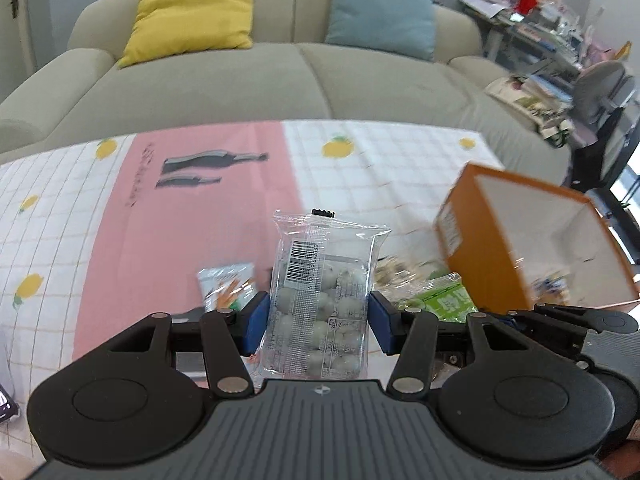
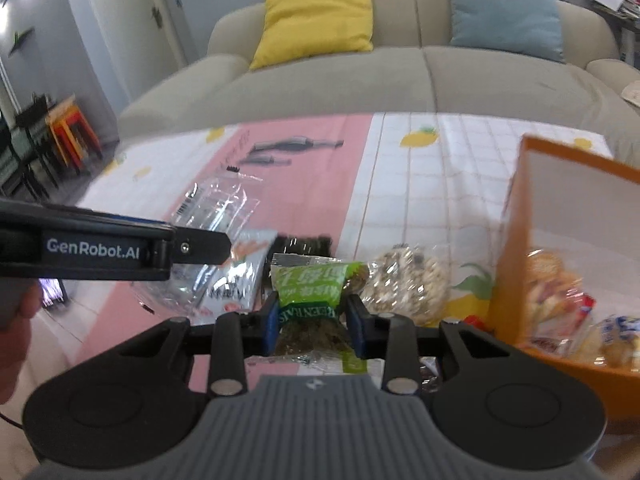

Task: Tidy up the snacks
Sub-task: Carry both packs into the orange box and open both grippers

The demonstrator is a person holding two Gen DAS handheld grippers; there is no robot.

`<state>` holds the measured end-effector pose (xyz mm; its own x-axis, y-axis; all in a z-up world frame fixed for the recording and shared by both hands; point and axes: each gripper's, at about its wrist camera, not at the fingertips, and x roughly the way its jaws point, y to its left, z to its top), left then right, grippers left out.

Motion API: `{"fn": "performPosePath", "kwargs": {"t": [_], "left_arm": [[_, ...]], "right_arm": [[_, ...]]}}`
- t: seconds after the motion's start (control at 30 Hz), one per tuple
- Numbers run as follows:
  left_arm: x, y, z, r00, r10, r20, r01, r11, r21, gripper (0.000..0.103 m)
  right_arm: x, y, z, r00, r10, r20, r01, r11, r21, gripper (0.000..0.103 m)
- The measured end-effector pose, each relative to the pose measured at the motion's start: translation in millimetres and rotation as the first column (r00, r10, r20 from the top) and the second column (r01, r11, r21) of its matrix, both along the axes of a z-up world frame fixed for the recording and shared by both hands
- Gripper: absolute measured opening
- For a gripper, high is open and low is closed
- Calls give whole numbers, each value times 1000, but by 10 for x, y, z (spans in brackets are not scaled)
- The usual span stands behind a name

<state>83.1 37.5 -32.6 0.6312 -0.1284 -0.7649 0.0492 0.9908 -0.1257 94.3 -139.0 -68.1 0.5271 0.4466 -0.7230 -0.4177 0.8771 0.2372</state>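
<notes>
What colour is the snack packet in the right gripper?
Bright green, with white lettering; the packet shows best in the right wrist view, pinched in the right gripper.

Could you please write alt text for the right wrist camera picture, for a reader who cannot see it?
The right gripper is shut on a green snack packet above a table with a pink and white cloth. The left gripper reaches in from the left with a clear packet, an open orange box of snacks stands on the right, and a sofa is behind.

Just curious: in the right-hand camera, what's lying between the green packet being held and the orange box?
A clear bag of seeded snack rounds lies between the green packet and the orange box, in the right wrist view.
</notes>
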Motion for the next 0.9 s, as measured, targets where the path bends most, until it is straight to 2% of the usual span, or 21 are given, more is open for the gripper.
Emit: {"fn": "performPosePath", "kwargs": {"t": [0.23, 0.4, 0.6, 0.73, 0.8, 0.9], "left_arm": [[179, -471, 392, 990, -137, 30, 139, 989, -58, 60], [484, -973, 525, 965, -262, -2, 260, 959, -116, 60], [892, -1629, 429, 918, -391, -68, 379, 914, -146, 60], [1200, -2023, 258, 888, -438, -138, 417, 895, -157, 60], [1359, -2196, 153, 877, -446, -178, 421, 893, -159, 60], [1512, -2374, -4, 866, -452, -215, 436, 892, -119, 60]], "right_arm": [[33, -681, 448, 991, -126, 33, 124, 991, 56, 33], [112, -1243, 638, 978, -208, 19, 207, 977, 50, 33], [340, -1865, 685, 951, -307, -45, 308, 951, 6, 33], [555, -2205, 646, 930, -360, -73, 359, 933, -32, 33], [700, -2332, 580, 923, -370, -107, 369, 929, -34, 33], [894, -2434, 430, 915, -371, -161, 368, 929, -44, 33]]}}
